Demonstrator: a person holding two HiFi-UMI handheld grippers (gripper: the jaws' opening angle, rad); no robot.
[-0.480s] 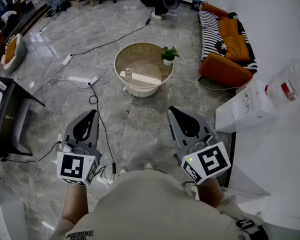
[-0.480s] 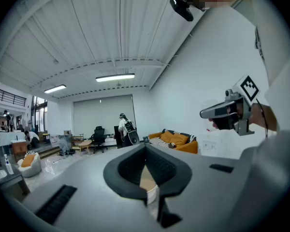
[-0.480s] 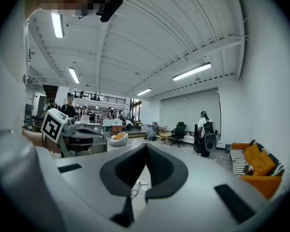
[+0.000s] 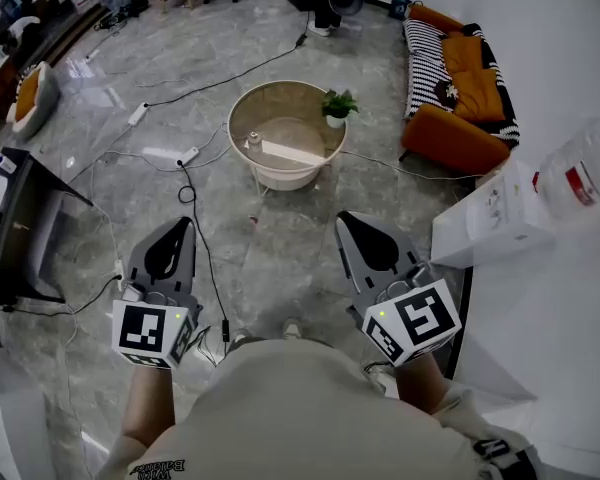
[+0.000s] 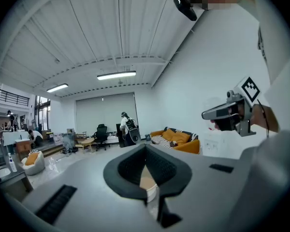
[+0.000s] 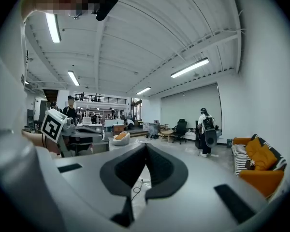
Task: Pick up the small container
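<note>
Two empty grippers, your left gripper (image 4: 187,224) and right gripper (image 4: 343,218), sit near you with jaws together, while the small container (image 4: 255,141) stands untouched on the far round counter (image 4: 280,177), well apart from both.

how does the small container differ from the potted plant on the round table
The small container is pale; the potted plant has green leaves above a white pot. The small container looks smaller than the potted plant. The small container sits at the table's left side, the potted plant at its right rim. Both stand on the round table.
</note>
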